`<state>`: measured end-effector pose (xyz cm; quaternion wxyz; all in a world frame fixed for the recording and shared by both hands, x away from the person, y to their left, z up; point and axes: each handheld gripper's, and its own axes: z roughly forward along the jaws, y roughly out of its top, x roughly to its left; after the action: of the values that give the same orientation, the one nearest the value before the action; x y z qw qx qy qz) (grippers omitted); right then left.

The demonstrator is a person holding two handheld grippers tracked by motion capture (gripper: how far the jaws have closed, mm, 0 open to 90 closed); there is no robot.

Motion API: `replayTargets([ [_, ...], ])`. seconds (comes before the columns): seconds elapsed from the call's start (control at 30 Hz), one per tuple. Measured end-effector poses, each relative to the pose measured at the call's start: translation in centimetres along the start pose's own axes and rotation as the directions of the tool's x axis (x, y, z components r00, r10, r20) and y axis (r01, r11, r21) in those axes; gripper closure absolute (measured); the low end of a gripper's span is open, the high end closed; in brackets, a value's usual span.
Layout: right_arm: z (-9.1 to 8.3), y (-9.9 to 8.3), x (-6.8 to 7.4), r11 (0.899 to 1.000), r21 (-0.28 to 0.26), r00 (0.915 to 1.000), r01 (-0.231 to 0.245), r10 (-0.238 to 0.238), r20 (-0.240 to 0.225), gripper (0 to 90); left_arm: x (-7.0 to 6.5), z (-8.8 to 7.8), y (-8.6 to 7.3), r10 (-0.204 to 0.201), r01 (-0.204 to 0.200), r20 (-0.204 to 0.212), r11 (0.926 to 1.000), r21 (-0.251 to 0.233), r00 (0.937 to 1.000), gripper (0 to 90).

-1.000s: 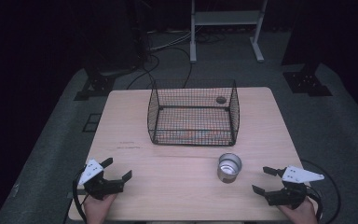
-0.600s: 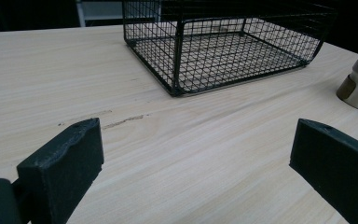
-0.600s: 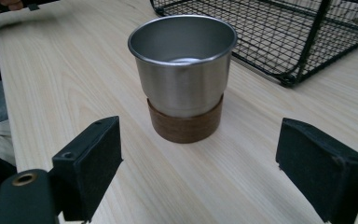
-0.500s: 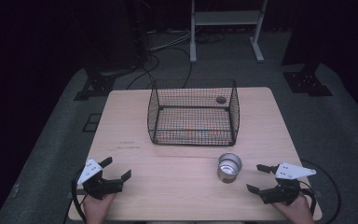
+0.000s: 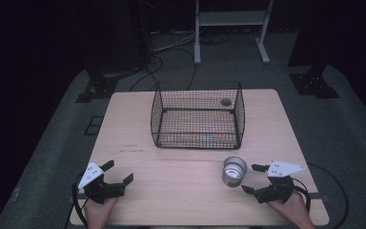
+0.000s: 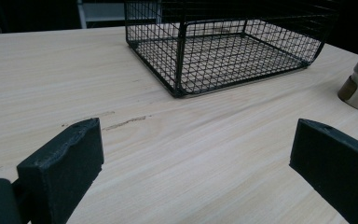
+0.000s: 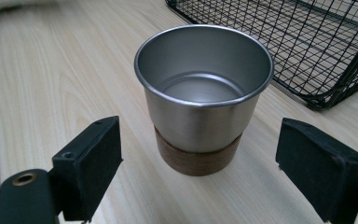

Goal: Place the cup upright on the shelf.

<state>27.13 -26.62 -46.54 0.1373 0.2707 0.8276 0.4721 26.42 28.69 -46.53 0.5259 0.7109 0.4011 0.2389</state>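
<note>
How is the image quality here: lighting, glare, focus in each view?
High view: table lit, surroundings almost black, soft overall. Right gripper view: steel cup sharp, mild sheen, no blown glare. Left gripper view: wire basket crisp, near fingers slightly soft.

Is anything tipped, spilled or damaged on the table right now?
Nothing serious. The cup stands upright and empty, the wire basket sits square, and both grippers are open. Only a short dark scuff marks the table near the basket's front left corner.

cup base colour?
Brown, wood-like band under the steel cup; clearest in the right gripper view.
</note>
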Motion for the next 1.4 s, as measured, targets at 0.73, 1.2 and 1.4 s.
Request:
replayTargets([
  [0.73, 2.4, 1.3, -0.3, 0.999, 0.035, 0.9999, -0.009, 0.009, 0.007, 12.3, 0.0, 0.1, 0.0, -0.003, 0.003, -0.001, 1.0000, -0.001, 1.0000, 1.6],
  [1.2, 4.3, 2.3, -0.4, 0.999, 0.046, 1.0000, 0.006, -0.006, -0.001, 13.2, 0.0, 0.0, 0.0, -0.004, 0.004, 0.004, 1.0000, 0.001, 1.0000, 1.5],
  [1.4, 4.5, 2.5, -0.2, 0.998, 0.052, 0.9998, 0.018, -0.018, -0.006, 16.5, 0.1, -0.1, 0.0, -0.003, 0.003, 0.003, 1.0000, -0.002, 1.0000, 1.6],
])
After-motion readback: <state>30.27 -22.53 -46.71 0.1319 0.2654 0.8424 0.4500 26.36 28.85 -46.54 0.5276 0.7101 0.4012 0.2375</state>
